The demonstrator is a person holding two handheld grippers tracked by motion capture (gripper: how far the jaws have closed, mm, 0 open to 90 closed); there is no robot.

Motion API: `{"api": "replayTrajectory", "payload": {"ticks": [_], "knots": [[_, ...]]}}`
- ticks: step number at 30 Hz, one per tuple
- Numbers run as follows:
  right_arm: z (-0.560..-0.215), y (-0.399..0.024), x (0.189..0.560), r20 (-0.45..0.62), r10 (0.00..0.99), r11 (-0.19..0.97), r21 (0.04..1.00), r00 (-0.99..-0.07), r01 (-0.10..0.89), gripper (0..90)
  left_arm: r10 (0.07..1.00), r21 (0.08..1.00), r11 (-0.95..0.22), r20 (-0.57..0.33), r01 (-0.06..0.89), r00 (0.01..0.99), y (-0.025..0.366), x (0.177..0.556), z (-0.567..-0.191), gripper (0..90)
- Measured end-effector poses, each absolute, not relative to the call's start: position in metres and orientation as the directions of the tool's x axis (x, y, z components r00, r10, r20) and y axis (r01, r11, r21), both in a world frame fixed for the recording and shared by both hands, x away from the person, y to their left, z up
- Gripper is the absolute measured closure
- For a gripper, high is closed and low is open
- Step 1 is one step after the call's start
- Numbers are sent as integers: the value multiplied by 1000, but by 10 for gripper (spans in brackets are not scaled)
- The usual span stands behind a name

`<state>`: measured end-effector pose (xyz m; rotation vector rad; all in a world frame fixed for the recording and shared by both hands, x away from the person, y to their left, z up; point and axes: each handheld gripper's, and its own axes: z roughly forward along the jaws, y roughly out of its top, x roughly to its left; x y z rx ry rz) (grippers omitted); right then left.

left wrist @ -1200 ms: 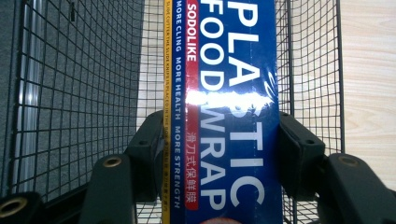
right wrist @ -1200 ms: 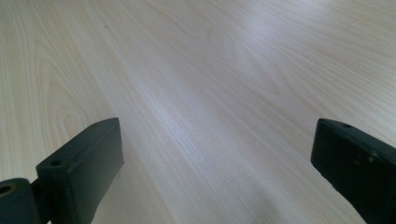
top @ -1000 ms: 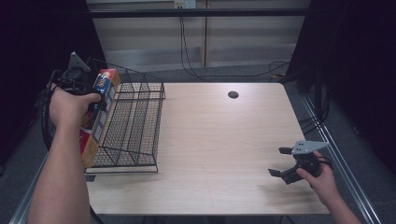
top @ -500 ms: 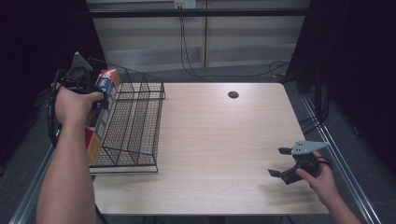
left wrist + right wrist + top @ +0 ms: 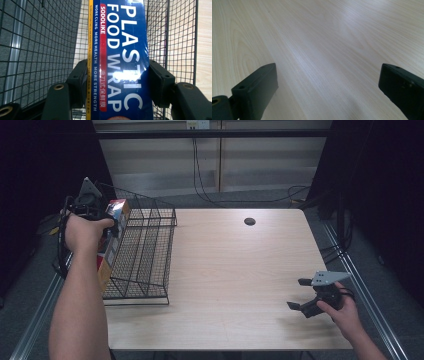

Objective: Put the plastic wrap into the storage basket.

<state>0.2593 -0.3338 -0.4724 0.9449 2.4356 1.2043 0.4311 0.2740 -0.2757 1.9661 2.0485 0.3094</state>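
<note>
A long blue box of plastic wrap [image 5: 120, 57] with white lettering and a yellow edge stands tilted inside the black wire basket [image 5: 145, 255] at the table's left side. My left gripper [image 5: 107, 222] is shut on the box [image 5: 111, 245] near its upper end, both jaws pressed on its sides in the left gripper view. My right gripper [image 5: 299, 294] rests open near the table's front right corner, its jaws wide apart over bare wood [image 5: 324, 50] with nothing between them.
The light wooden table [image 5: 235, 270] has a dark round cable hole [image 5: 249, 221] at the back middle. Metal rails run along both table sides. Cables hang behind the table's far edge.
My left hand has moved slightly right and down with the box, bringing it further into the basket. The right gripper has stayed where it was.
</note>
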Motion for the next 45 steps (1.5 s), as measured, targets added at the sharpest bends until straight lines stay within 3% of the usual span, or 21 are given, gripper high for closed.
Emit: {"api": "replayTrajectory", "payload": {"ticks": [13, 16, 20, 28, 45], "knots": [[-473, -331, 260, 50, 650, 450, 779, -759, 436, 23, 999, 365, 35, -22, 931, -29, 277, 429, -277, 403], [-472, -332, 259, 48, 653, 447, 781, -756, 436, 22, 999, 350, 45, -37, 936, -34, 281, 428, -282, 393], [-473, -332, 260, 53, 651, 448, 778, -757, 440, 22, 997, 438, 71, -71, 896, -44, 285, 426, -267, 389], [-472, -331, 259, 47, 649, 452, 779, -759, 435, 22, 995, 448, 36, -97, 893, 8, 272, 419, -246, 365], [-470, -332, 258, 48, 652, 445, 784, -756, 433, 22, 981, 470, 0, -173, 882, 92, 244, 412, -250, 271]]}}
